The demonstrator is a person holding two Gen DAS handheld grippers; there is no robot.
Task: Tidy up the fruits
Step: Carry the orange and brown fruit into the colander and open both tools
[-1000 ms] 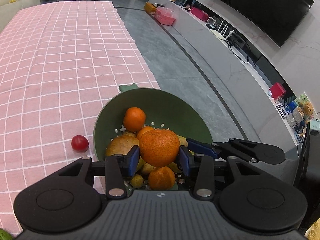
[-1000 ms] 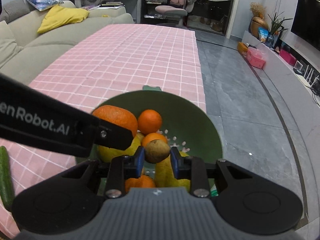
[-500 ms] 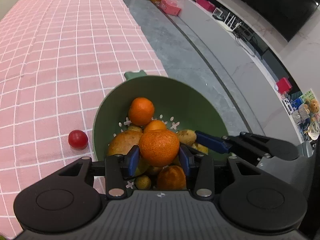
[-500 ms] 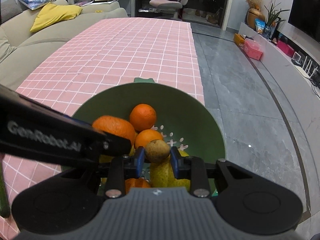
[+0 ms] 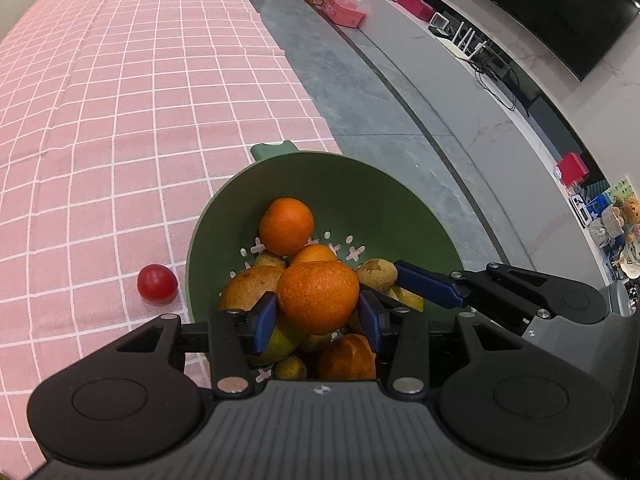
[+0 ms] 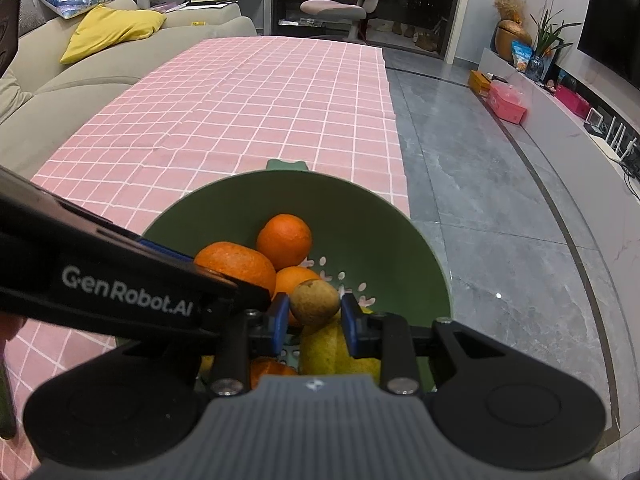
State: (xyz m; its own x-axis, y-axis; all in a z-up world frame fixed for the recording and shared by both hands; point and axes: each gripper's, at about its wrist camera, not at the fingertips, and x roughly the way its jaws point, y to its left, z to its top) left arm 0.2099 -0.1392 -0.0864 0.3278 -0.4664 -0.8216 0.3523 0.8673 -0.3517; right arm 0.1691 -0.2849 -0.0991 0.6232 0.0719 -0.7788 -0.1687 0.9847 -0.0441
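A green colander bowl (image 5: pixel 360 188) stands near the right edge of the pink checked tablecloth; it also shows in the right wrist view (image 6: pixel 380 220). It holds oranges, a pear and other fruit. My left gripper (image 5: pixel 318 316) is shut on a large orange (image 5: pixel 318 296) just above the pile. My right gripper (image 6: pixel 314 318) is shut on a small brown kiwi (image 6: pixel 315 301) over the bowl, and it also shows in the left wrist view (image 5: pixel 400 280). A loose orange (image 5: pixel 286 225) lies at the back of the pile.
A red tomato (image 5: pixel 157 283) lies on the cloth left of the bowl. The table edge (image 5: pixel 304 92) drops to a grey floor on the right. A sofa (image 6: pixel 80 68) runs along the far left. A TV bench (image 6: pixel 560 120) stands at the right.
Both grippers have come lower and slightly forward over the bowl, each still holding its fruit. The pile in the bowl has not moved.
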